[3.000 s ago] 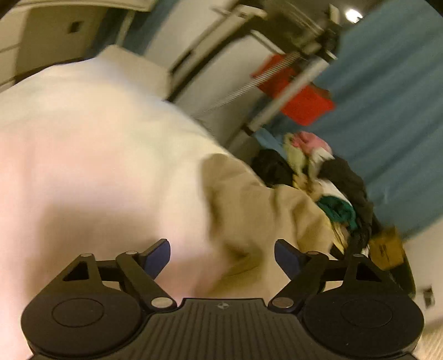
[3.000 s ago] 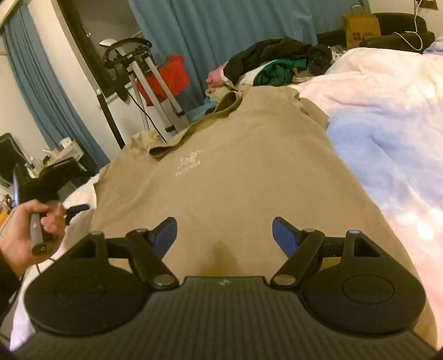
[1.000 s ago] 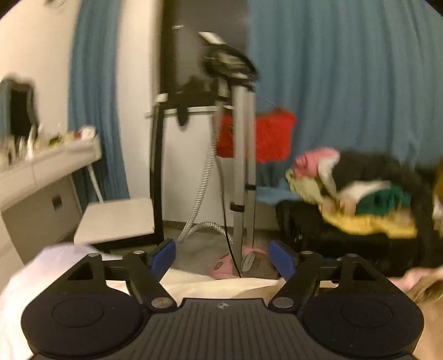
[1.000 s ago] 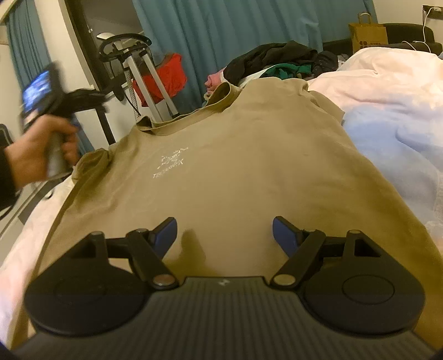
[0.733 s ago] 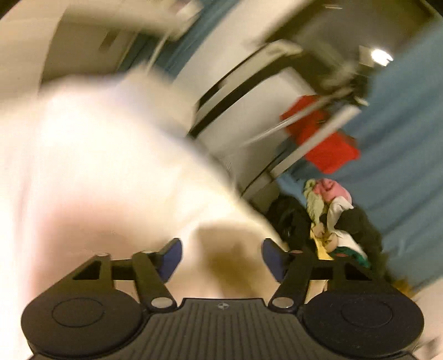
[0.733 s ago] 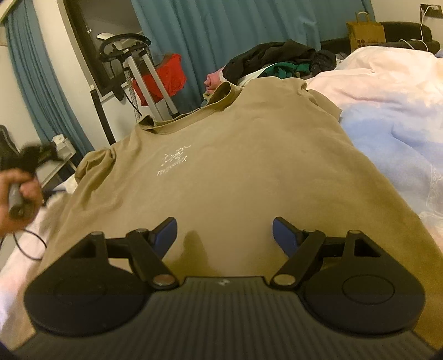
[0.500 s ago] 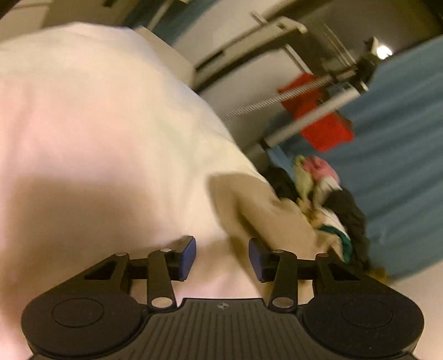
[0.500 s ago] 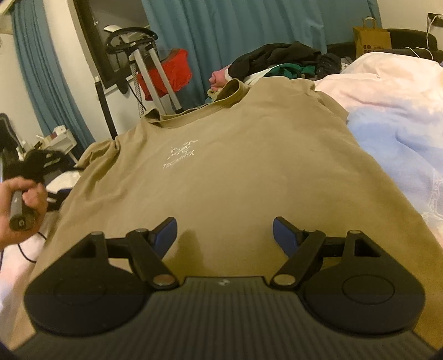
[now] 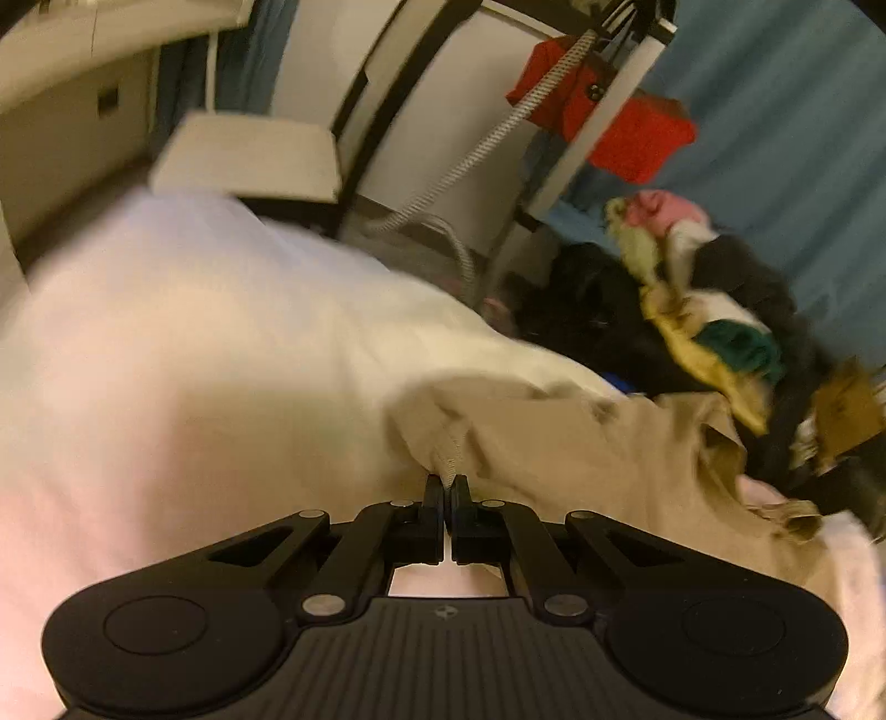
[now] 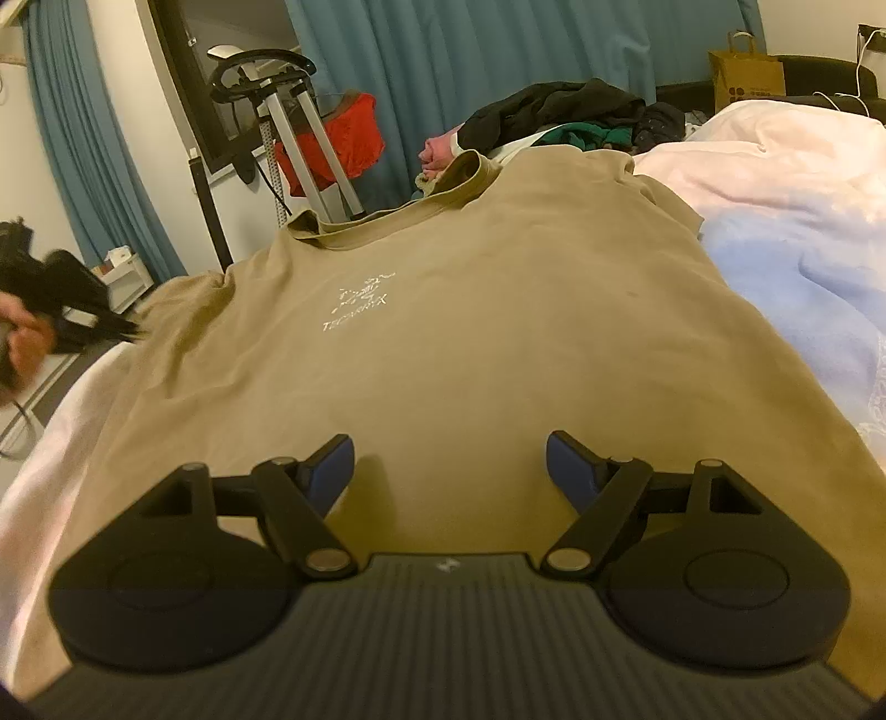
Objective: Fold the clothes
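A tan T-shirt (image 10: 470, 343) with a small white chest logo lies spread front-up on the bed, collar at the far end. My right gripper (image 10: 449, 459) is open and empty, low over the shirt's near hem. My left gripper (image 9: 447, 490) is shut on the hem of the tan shirt's sleeve (image 9: 443, 443) at the bed's left side. The rest of the shirt (image 9: 637, 459) stretches off to the right in the left wrist view. The left gripper also shows blurred at the left edge of the right wrist view (image 10: 61, 310).
A pale pink and blue duvet (image 10: 792, 232) covers the bed. A heap of mixed clothes (image 10: 565, 111) lies beyond the collar. A metal stand with red cloth (image 10: 310, 133) and blue curtains (image 10: 498, 50) stand behind. A brown paper bag (image 10: 745, 72) sits far right.
My left gripper swung down from facing the room to the bed's left edge and closed on the sleeve hem. My right gripper stayed open over the hem, hardly moving.
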Action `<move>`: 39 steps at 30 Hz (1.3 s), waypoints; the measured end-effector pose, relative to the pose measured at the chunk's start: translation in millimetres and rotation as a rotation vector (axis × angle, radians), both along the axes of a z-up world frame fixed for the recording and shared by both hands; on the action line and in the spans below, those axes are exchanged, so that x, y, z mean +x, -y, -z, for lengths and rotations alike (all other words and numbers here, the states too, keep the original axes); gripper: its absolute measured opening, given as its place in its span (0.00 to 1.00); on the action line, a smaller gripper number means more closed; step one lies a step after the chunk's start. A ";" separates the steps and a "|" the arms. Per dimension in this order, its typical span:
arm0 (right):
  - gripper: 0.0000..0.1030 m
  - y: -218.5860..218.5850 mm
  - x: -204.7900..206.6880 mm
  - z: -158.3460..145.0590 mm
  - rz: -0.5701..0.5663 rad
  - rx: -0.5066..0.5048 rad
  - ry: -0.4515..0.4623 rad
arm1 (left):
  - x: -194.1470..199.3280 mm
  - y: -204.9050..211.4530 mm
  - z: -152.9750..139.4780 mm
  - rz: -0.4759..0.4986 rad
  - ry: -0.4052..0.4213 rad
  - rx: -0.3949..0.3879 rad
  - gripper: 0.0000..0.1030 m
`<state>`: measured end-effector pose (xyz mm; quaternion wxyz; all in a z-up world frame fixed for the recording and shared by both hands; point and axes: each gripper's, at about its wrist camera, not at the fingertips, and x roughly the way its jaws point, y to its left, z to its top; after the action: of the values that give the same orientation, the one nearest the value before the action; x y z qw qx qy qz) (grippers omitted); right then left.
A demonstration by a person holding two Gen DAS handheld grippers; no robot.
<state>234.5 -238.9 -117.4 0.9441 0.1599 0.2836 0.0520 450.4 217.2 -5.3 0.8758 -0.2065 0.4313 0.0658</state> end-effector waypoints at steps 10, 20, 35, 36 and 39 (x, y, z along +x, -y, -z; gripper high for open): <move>0.76 -1.0 0.2 1.1 0.003 -0.016 0.000 | 7.1 2.3 17.8 0.117 -0.035 0.221 0.10; 0.76 -0.7 -0.5 1.9 0.002 -0.009 -0.003 | 3.9 -42.1 42.4 -0.022 0.189 -0.084 0.65; 0.76 -2.0 -0.1 3.3 0.001 -0.022 -0.007 | 21.3 32.3 32.2 -0.001 0.255 0.238 0.05; 0.76 -2.0 -0.8 3.0 0.001 -0.024 -0.006 | 15.0 35.8 27.5 -0.034 0.280 0.307 0.05; 0.76 -3.0 -1.9 1.7 -0.003 -0.035 0.000 | 7.3 44.2 34.4 -0.057 0.245 0.341 0.05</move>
<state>232.6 -235.9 -119.1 0.9467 0.1429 0.2846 0.0483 457.7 173.1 -39.7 0.9418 -0.0740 0.2981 0.1368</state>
